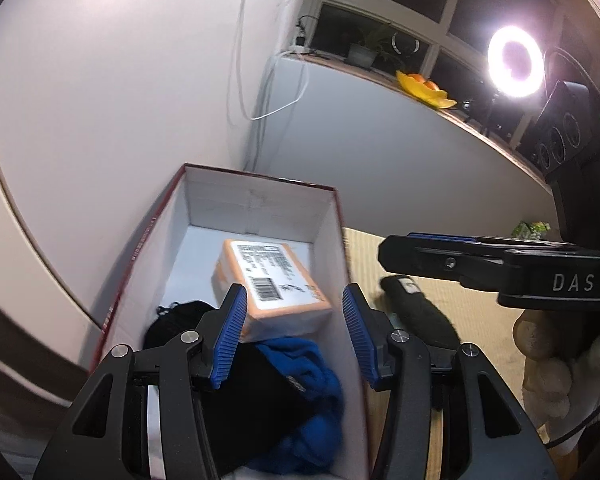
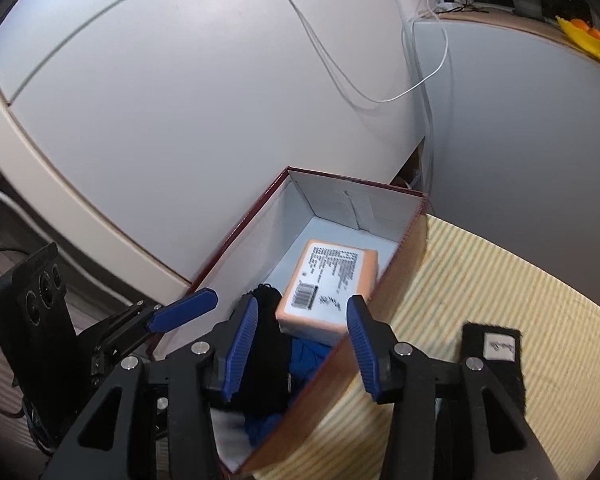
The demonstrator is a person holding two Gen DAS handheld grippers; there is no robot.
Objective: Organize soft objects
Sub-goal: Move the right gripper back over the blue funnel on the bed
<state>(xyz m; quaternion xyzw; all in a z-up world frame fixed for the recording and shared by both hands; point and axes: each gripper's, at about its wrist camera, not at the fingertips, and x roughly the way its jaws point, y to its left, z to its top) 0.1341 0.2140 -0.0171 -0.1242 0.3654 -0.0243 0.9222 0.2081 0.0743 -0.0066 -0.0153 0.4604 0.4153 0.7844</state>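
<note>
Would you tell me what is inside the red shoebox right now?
Inside the shoebox: an orange labelled packet, a black soft item and a blue cloth. The packet rests partly on the fabrics; the box floor beneath them is hidden.

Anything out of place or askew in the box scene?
Yes. The orange packet lies tilted, propped on the blue cloth and black cloth rather than flat in the box. One black item sits outside on the striped mat.
</note>
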